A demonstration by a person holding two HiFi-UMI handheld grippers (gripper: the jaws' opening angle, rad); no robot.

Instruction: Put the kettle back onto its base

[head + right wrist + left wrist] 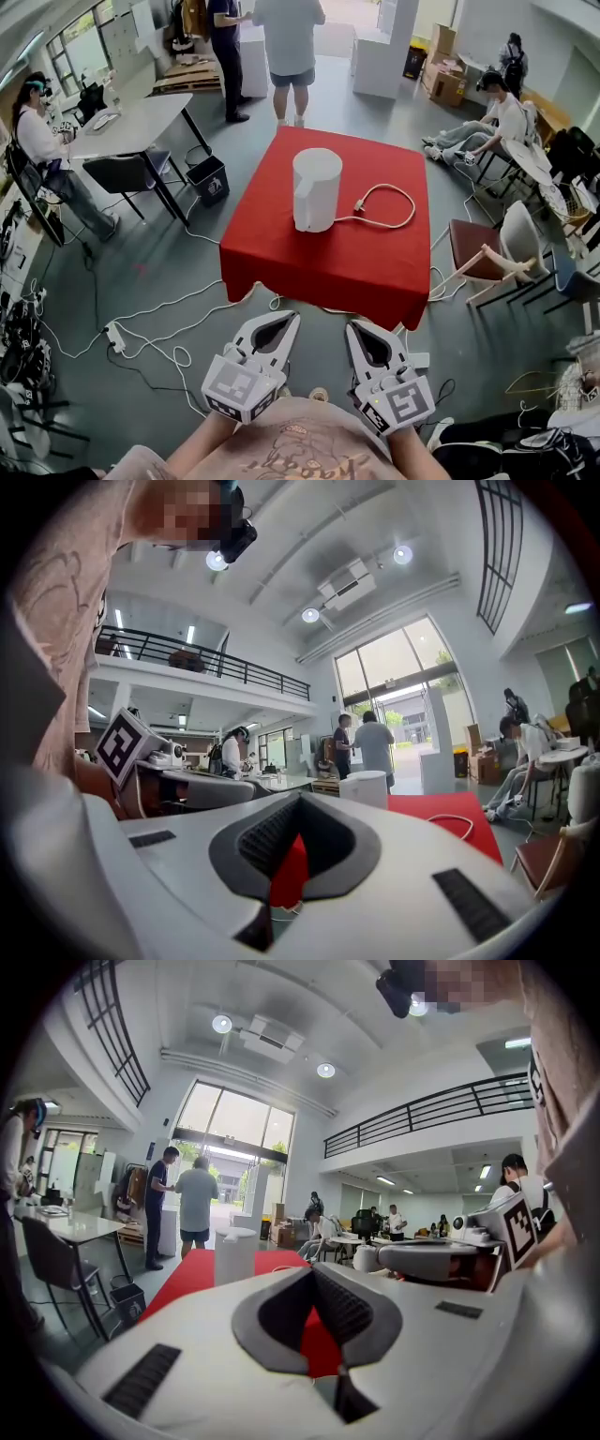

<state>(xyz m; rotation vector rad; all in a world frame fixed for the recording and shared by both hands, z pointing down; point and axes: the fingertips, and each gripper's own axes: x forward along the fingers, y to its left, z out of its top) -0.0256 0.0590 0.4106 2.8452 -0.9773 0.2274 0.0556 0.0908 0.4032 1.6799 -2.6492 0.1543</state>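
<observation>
A white cylindrical kettle point(316, 190) stands upright near the middle of a red-clothed table point(281, 258). A white cord point(411, 208) loops on the cloth to its right, with the plug end lying near the kettle. Whether a base sits under the kettle I cannot tell. My left gripper point(286, 318) and right gripper point(361, 327) hover side by side short of the table's near edge, both pointing at it, both shut and empty. The left gripper view shows the kettle point(234, 1255) beyond the closed jaws. The right gripper view shows the kettle point(364, 789) and cord point(459, 822).
Two people point(289, 47) stand beyond the table's far side. A grey desk point(131, 122) with a seated person is at the left, a bin point(208, 178) beside it. Chairs point(487, 253) and seated people fill the right. Cables and a power strip point(115, 336) lie on the floor.
</observation>
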